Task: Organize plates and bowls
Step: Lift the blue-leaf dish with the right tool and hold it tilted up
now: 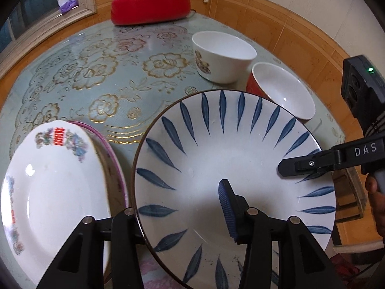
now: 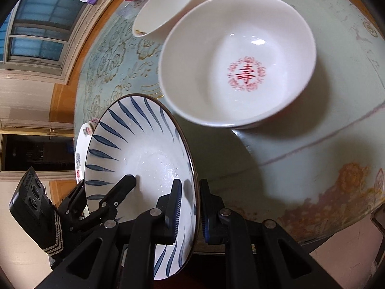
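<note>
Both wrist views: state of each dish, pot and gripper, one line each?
Blue-leaf bowl: clamped at the rim by both grippers.
Left gripper: shut on its rim.
Right gripper: shut on its rim.
Red bowl: upright, empty.
White cup: upright, empty.
Flowered plate: stacked on pink-rimmed plate.
Red pot: lidded.

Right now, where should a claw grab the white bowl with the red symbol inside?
Pinch the bowl by its thin rim, coming from above, one finger inside and one outside. It sits upright and open-topped, and its round wall looks too wide to grip across. The near rim seems clear; the taller white cup crowds the far side.
</note>
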`<state>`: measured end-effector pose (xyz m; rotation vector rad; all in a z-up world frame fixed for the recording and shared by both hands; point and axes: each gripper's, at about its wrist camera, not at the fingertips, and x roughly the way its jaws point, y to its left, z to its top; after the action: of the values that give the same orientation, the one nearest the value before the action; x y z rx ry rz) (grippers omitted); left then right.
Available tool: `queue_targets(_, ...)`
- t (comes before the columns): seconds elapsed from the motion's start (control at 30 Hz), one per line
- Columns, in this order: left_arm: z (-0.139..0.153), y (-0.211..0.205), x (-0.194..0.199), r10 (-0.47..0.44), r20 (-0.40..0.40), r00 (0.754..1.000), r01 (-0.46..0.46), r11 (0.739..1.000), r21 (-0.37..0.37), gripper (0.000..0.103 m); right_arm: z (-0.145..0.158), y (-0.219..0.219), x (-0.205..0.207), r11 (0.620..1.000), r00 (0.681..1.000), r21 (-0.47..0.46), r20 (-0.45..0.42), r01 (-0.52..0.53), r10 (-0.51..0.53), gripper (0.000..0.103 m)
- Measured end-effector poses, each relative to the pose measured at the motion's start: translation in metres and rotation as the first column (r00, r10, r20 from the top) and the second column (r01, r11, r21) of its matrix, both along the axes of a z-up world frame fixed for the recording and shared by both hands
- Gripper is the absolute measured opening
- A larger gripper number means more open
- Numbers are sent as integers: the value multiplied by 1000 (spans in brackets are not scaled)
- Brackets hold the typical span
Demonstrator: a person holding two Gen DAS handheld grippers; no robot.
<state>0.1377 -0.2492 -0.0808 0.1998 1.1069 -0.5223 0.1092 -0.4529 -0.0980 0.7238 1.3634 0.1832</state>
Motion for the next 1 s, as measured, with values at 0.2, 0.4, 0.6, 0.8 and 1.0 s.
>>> queue_targets(0.2,-8,-9,5,-5,-7,1000,6,1000,20,49,-11,-9,0,1000,1000,4,-22,4,-4,14)
queue_targets(0.4,-12,-18,12,-3,-2,1000,3,1000,15,52,-7,-19,-1,1000,1000,-7,-9,16,-16,14)
queue_targets(0.6,-18,-28,17,-1,9,1000,1,1000,12,62,-5,-23,6,999,1000,-18,6,30,-30,14)
queue_targets(0.8,-19,-29,18,-15,18,1000,15,1000,25,70,-5,-23,8,999,999,-10,13,42,-42,18)
queue_targets(1.0,-4,-24,11,-22,80,997,18,999,46,94,0,-22,4,998,998,10,27,56,-56,25)
